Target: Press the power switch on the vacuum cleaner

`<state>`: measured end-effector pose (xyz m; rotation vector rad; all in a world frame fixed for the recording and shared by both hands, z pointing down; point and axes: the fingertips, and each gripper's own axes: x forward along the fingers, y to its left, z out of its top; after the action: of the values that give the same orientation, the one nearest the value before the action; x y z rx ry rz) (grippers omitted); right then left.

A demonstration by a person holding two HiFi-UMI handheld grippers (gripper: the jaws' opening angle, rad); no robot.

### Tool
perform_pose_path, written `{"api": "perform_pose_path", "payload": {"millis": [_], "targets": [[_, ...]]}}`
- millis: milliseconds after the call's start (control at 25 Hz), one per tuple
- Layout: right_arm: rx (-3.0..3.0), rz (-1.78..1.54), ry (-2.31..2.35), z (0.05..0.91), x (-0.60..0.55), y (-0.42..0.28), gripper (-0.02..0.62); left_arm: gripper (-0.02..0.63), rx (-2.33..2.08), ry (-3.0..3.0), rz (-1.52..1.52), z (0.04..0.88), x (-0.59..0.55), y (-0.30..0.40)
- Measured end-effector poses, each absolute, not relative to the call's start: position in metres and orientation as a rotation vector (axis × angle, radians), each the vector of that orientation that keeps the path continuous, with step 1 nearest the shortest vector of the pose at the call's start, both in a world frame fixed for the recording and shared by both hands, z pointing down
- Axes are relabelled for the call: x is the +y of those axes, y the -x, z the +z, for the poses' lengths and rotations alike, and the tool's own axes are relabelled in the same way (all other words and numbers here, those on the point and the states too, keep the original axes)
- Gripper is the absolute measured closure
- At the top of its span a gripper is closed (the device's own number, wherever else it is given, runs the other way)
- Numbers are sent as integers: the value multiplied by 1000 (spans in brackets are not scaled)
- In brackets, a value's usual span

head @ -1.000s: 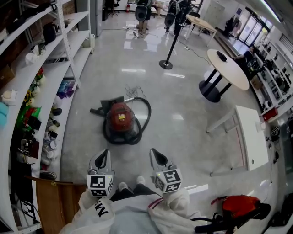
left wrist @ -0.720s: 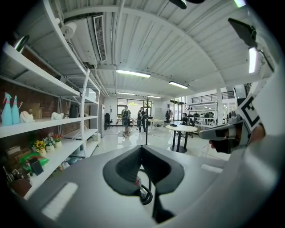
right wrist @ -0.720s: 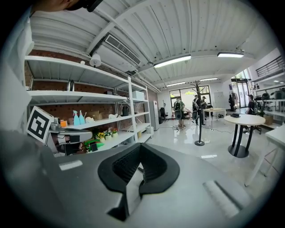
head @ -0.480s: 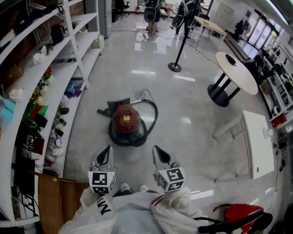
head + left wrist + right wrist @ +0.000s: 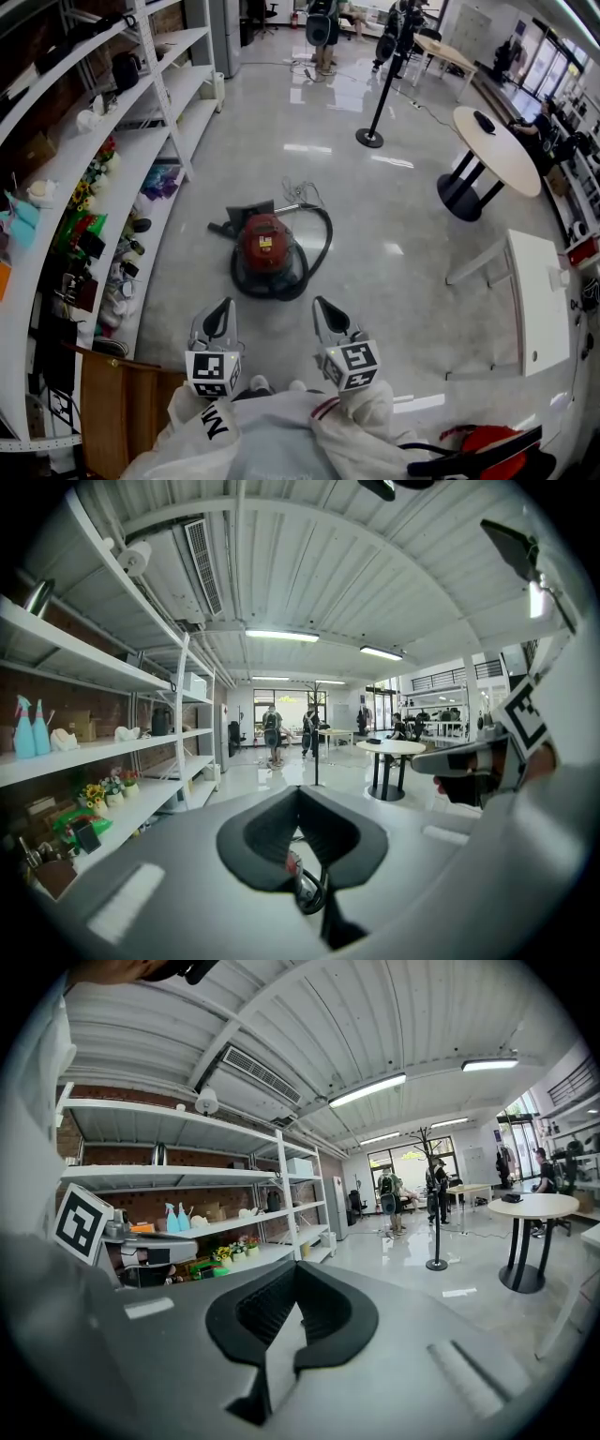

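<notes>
The red canister vacuum cleaner (image 5: 267, 246) sits on the glossy grey floor (image 5: 375, 244), ahead of the person and well apart from both claws, with its black hose (image 5: 321, 246) looped around its right side and a dark floor nozzle (image 5: 239, 214) touching its far left edge. The left claw (image 5: 217, 321) and the right claw (image 5: 325, 319) are held side by side low in the head view, both pointing toward the vacuum cleaner. Each claw is clenched with its tips touching and grips nothing; in the left gripper view part of the vacuum cleaner shows through the opening below the tips. White shelving (image 5: 112, 150) packed with small items runs along the left, its front edge near the vacuum cleaner's left side. To the right, open floor stretches to a round desk (image 5: 502, 150) and a white rectangular desk (image 5: 539, 291), both well apart from the vacuum cleaner. A black pole stand (image 5: 375, 103) rises farther back.
</notes>
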<state>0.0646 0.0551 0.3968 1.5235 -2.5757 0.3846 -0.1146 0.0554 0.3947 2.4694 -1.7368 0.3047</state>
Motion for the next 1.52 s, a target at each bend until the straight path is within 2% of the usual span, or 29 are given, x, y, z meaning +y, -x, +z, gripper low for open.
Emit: {"api": "perform_pose_path", "payload": {"millis": [1520], "targets": [[-2586, 385, -1542, 398, 49, -79, 597, 606, -1731, -2495, 300, 388, 51, 97]]}}
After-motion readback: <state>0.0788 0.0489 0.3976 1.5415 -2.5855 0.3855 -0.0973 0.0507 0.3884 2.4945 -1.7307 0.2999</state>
